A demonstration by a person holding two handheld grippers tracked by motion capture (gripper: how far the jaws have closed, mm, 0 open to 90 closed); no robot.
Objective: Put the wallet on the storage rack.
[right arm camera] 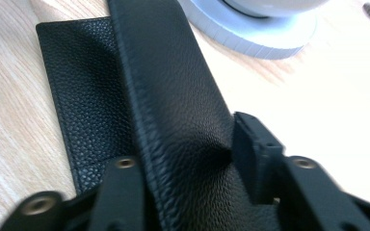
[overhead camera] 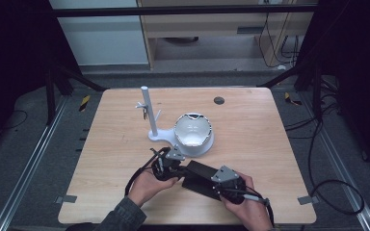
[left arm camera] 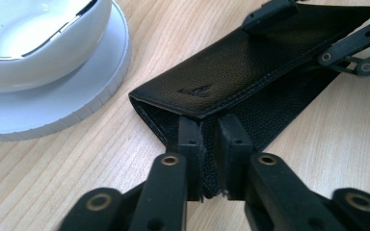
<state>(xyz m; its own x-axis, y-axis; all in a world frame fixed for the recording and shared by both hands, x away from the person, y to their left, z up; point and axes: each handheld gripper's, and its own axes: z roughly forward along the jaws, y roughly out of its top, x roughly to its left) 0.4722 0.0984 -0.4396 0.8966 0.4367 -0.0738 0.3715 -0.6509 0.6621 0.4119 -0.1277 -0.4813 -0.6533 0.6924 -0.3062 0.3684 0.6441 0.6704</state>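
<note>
1. Nearest to me on the wooden surface (overhead camera: 250, 125), at its front edge, my two hands come in from below, each holding a gripper.
2. My right gripper (overhead camera: 220, 185) sits at the front right. Its fingers (right arm camera: 250, 144) are closed on the raised flap of a black leather wallet (overhead camera: 198, 175), the pebbled leather bulging between them in the right gripper view.
3. My left gripper (overhead camera: 166, 163) sits just left of it, a little farther in. Its fingers (left arm camera: 190, 139) are narrow and pinch a thin edge of the wallet at its near corner, as the left gripper view shows.
4. Between the two grippers, the wallet lies partly open, its lower flap flat on the wood and its upper flap lifted. It rests in the front middle of the surface, just beside the white dish behind it, though I cannot tell whether they touch.
5. Behind the wallet stands a white bowl (overhead camera: 192, 130) with a thin dark rim line, sitting on a round white base plate (overhead camera: 200, 149).
6. Just left of the bowl, a white stand (overhead camera: 147, 113) rises upright as a post with short prongs.
7. Farther back, near the far edge, a small dark round hole (overhead camera: 218, 100) marks the wood.
</note>
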